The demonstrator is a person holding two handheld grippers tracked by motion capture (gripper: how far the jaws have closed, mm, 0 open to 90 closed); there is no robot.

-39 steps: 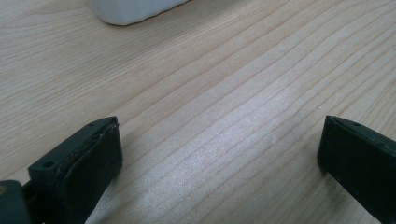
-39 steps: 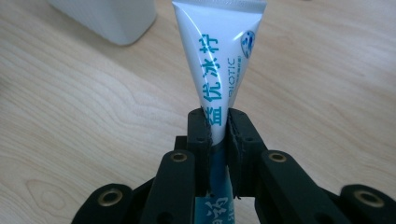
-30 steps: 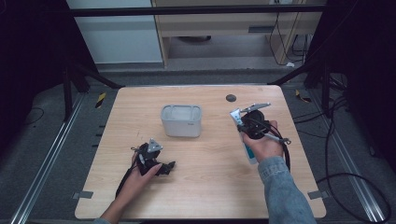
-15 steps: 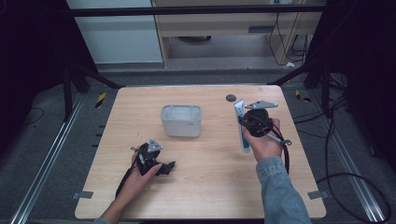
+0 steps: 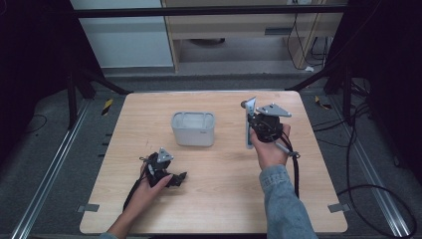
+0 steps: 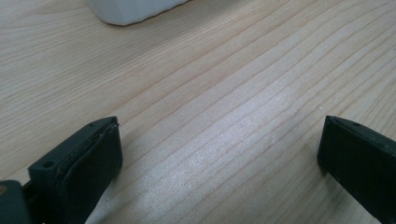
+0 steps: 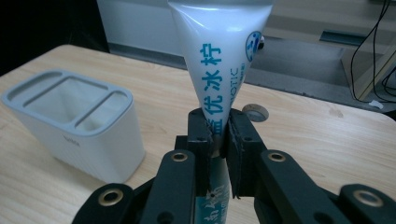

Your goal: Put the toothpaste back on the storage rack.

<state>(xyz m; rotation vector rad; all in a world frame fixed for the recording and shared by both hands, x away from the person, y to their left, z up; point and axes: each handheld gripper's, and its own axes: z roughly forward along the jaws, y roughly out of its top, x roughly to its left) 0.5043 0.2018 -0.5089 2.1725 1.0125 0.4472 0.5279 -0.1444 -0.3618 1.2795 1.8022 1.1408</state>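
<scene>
My right gripper (image 7: pixel 217 135) is shut on a white toothpaste tube (image 7: pixel 218 60) with blue print, held upright with its flat crimped end up. In the high view this tube (image 5: pixel 248 127) and right gripper (image 5: pixel 255 124) hover above the table's right half, right of a grey-rimmed white holder (image 5: pixel 193 128). That holder (image 7: pixel 74 126) has several open slots on top. My left gripper (image 5: pixel 180 177) rests low on the table near the front left, and its jaws stand wide apart over bare wood (image 6: pixel 219 140) with nothing between them.
A small round dark cap or disc (image 7: pixel 255 112) lies on the wooden table (image 5: pixel 219 199) beyond the tube, near the far edge. Cables (image 5: pixel 296 174) trail from the right gripper. Dark frame rails and floor surround the table.
My right gripper has carried the tube leftward and toward the far side, and turned it more upright. The left gripper has stayed in place.
</scene>
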